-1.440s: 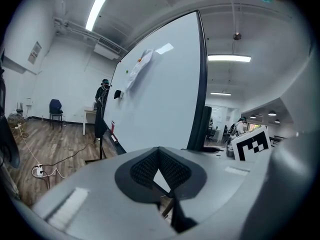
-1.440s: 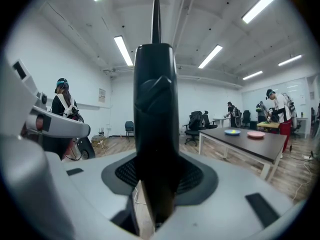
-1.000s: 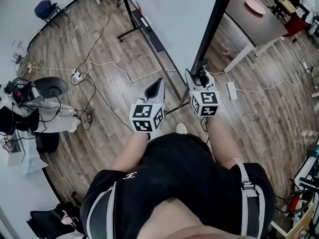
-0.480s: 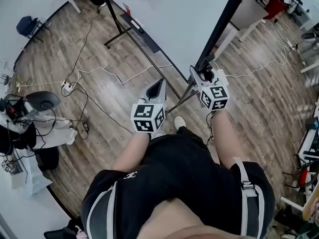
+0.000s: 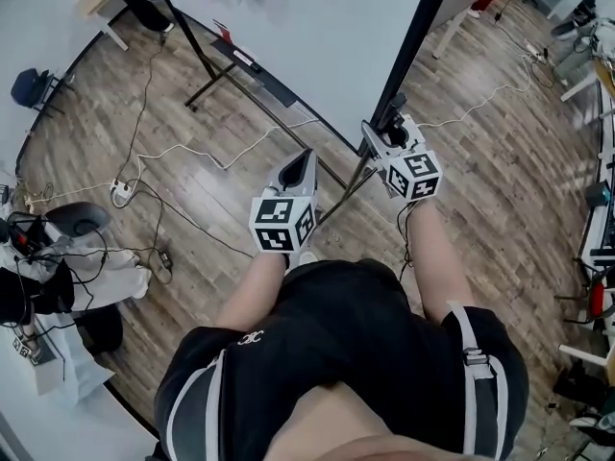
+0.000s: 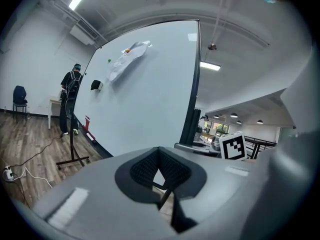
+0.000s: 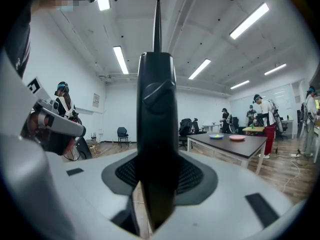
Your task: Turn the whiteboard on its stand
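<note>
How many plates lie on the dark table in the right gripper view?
2. Both lie on the dark table: a pale plate to the left and a pink plate just right of it. Others may be hidden farther back.

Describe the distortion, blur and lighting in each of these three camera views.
Head view: strong fisheye, the wood floor curves toward the corners, evenly lit and sharp. Left gripper view: dark round vignette, the whiteboard bows, the left gripper up close is soft. Right gripper view: the board's dark edge looms close and blurred at centre; ceiling strip lights glare white.
</note>
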`<state>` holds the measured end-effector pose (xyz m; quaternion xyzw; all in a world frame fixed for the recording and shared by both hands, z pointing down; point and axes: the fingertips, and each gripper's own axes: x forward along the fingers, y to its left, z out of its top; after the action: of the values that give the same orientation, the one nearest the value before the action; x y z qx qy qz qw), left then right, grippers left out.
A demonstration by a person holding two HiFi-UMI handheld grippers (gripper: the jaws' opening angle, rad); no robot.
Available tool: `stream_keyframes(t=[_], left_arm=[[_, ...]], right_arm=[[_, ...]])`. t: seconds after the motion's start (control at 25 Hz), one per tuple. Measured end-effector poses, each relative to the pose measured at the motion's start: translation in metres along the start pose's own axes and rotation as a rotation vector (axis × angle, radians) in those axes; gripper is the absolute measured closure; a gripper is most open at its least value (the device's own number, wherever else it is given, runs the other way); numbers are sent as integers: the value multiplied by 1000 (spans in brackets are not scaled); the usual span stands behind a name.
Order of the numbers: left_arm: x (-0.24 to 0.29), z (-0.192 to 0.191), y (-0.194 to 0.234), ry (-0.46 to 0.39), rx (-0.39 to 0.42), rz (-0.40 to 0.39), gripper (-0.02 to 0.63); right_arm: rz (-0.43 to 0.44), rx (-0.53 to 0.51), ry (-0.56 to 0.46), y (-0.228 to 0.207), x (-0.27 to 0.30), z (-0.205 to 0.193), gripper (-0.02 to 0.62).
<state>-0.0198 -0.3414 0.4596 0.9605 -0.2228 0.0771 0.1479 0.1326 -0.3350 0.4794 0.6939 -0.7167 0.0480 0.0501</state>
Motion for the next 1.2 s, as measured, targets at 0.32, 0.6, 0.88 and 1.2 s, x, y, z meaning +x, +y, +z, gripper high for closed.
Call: stream_keyframes(t=[0.32, 0.6, 0.88, 1.2], left_arm=[[-17, -16, -65, -3, 7, 38, 597], [-32, -44, -109, 31, 24, 57, 597], [-38, -54, -135, 32, 17, 19, 597], [-41, -70, -175, 49, 28, -33, 597]], right_arm=[[11, -4, 5, -6, -43, -5, 414], [16, -4, -5, -18, -90, -11, 414], [21, -3, 1, -23, -134, -19, 414], [14, -1, -7, -36, -185, -27, 414]])
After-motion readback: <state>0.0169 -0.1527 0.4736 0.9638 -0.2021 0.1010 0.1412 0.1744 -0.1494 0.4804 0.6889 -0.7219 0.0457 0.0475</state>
